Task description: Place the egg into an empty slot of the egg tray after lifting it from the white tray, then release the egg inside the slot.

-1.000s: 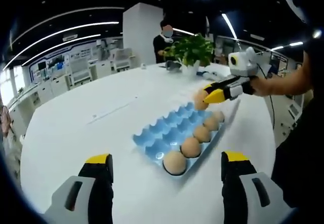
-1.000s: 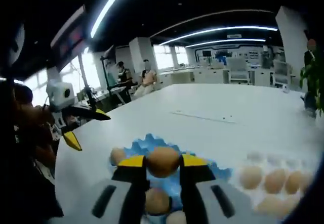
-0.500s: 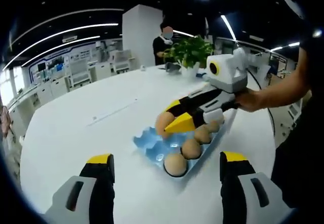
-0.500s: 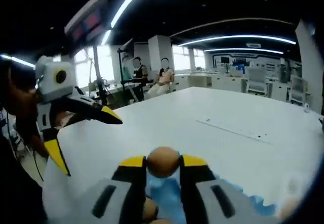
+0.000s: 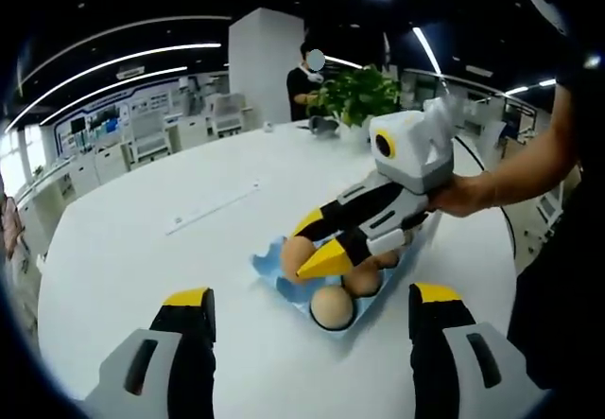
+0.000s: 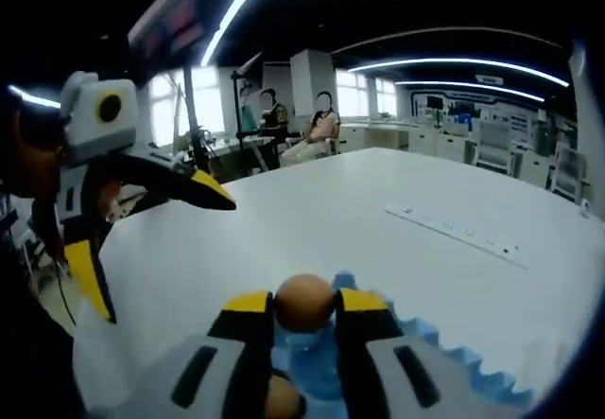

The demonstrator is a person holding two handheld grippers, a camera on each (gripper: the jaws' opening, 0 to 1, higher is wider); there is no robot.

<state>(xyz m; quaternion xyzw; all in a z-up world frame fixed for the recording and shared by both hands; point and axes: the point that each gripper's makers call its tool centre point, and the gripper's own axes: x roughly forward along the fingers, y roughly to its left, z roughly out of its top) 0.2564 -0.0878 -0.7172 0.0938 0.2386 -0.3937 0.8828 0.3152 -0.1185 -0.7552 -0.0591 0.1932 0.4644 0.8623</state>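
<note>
The blue egg tray point(image 5: 281, 285) lies on the white table point(image 5: 142, 239), with eggs point(image 5: 328, 307) along its near row. My right gripper point(image 5: 307, 244) reaches in from the right, shut on a brown egg point(image 5: 293, 254) just over the tray's near-left end. In the right gripper view the same egg point(image 6: 304, 301) sits pinched between the yellow-tipped fingers point(image 6: 248, 304) above blue slots point(image 6: 312, 360); another egg point(image 6: 279, 395) lies lower down. My left gripper point(image 5: 312, 296) stands open short of the tray, holding nothing. It shows again at the left as the left gripper point(image 6: 170, 260), jaws spread.
A potted plant point(image 5: 354, 93) stands at the table's far side with a person point(image 5: 304, 77) behind it. A thin strip point(image 5: 213, 206) lies on the table left of the tray. Seated people point(image 6: 321, 121) are far off. A person's forearm point(image 5: 510, 168) holds the right gripper.
The right gripper has carried the egg from the tray's far end to its near-left end and lower over the slots. The left gripper has stayed put.
</note>
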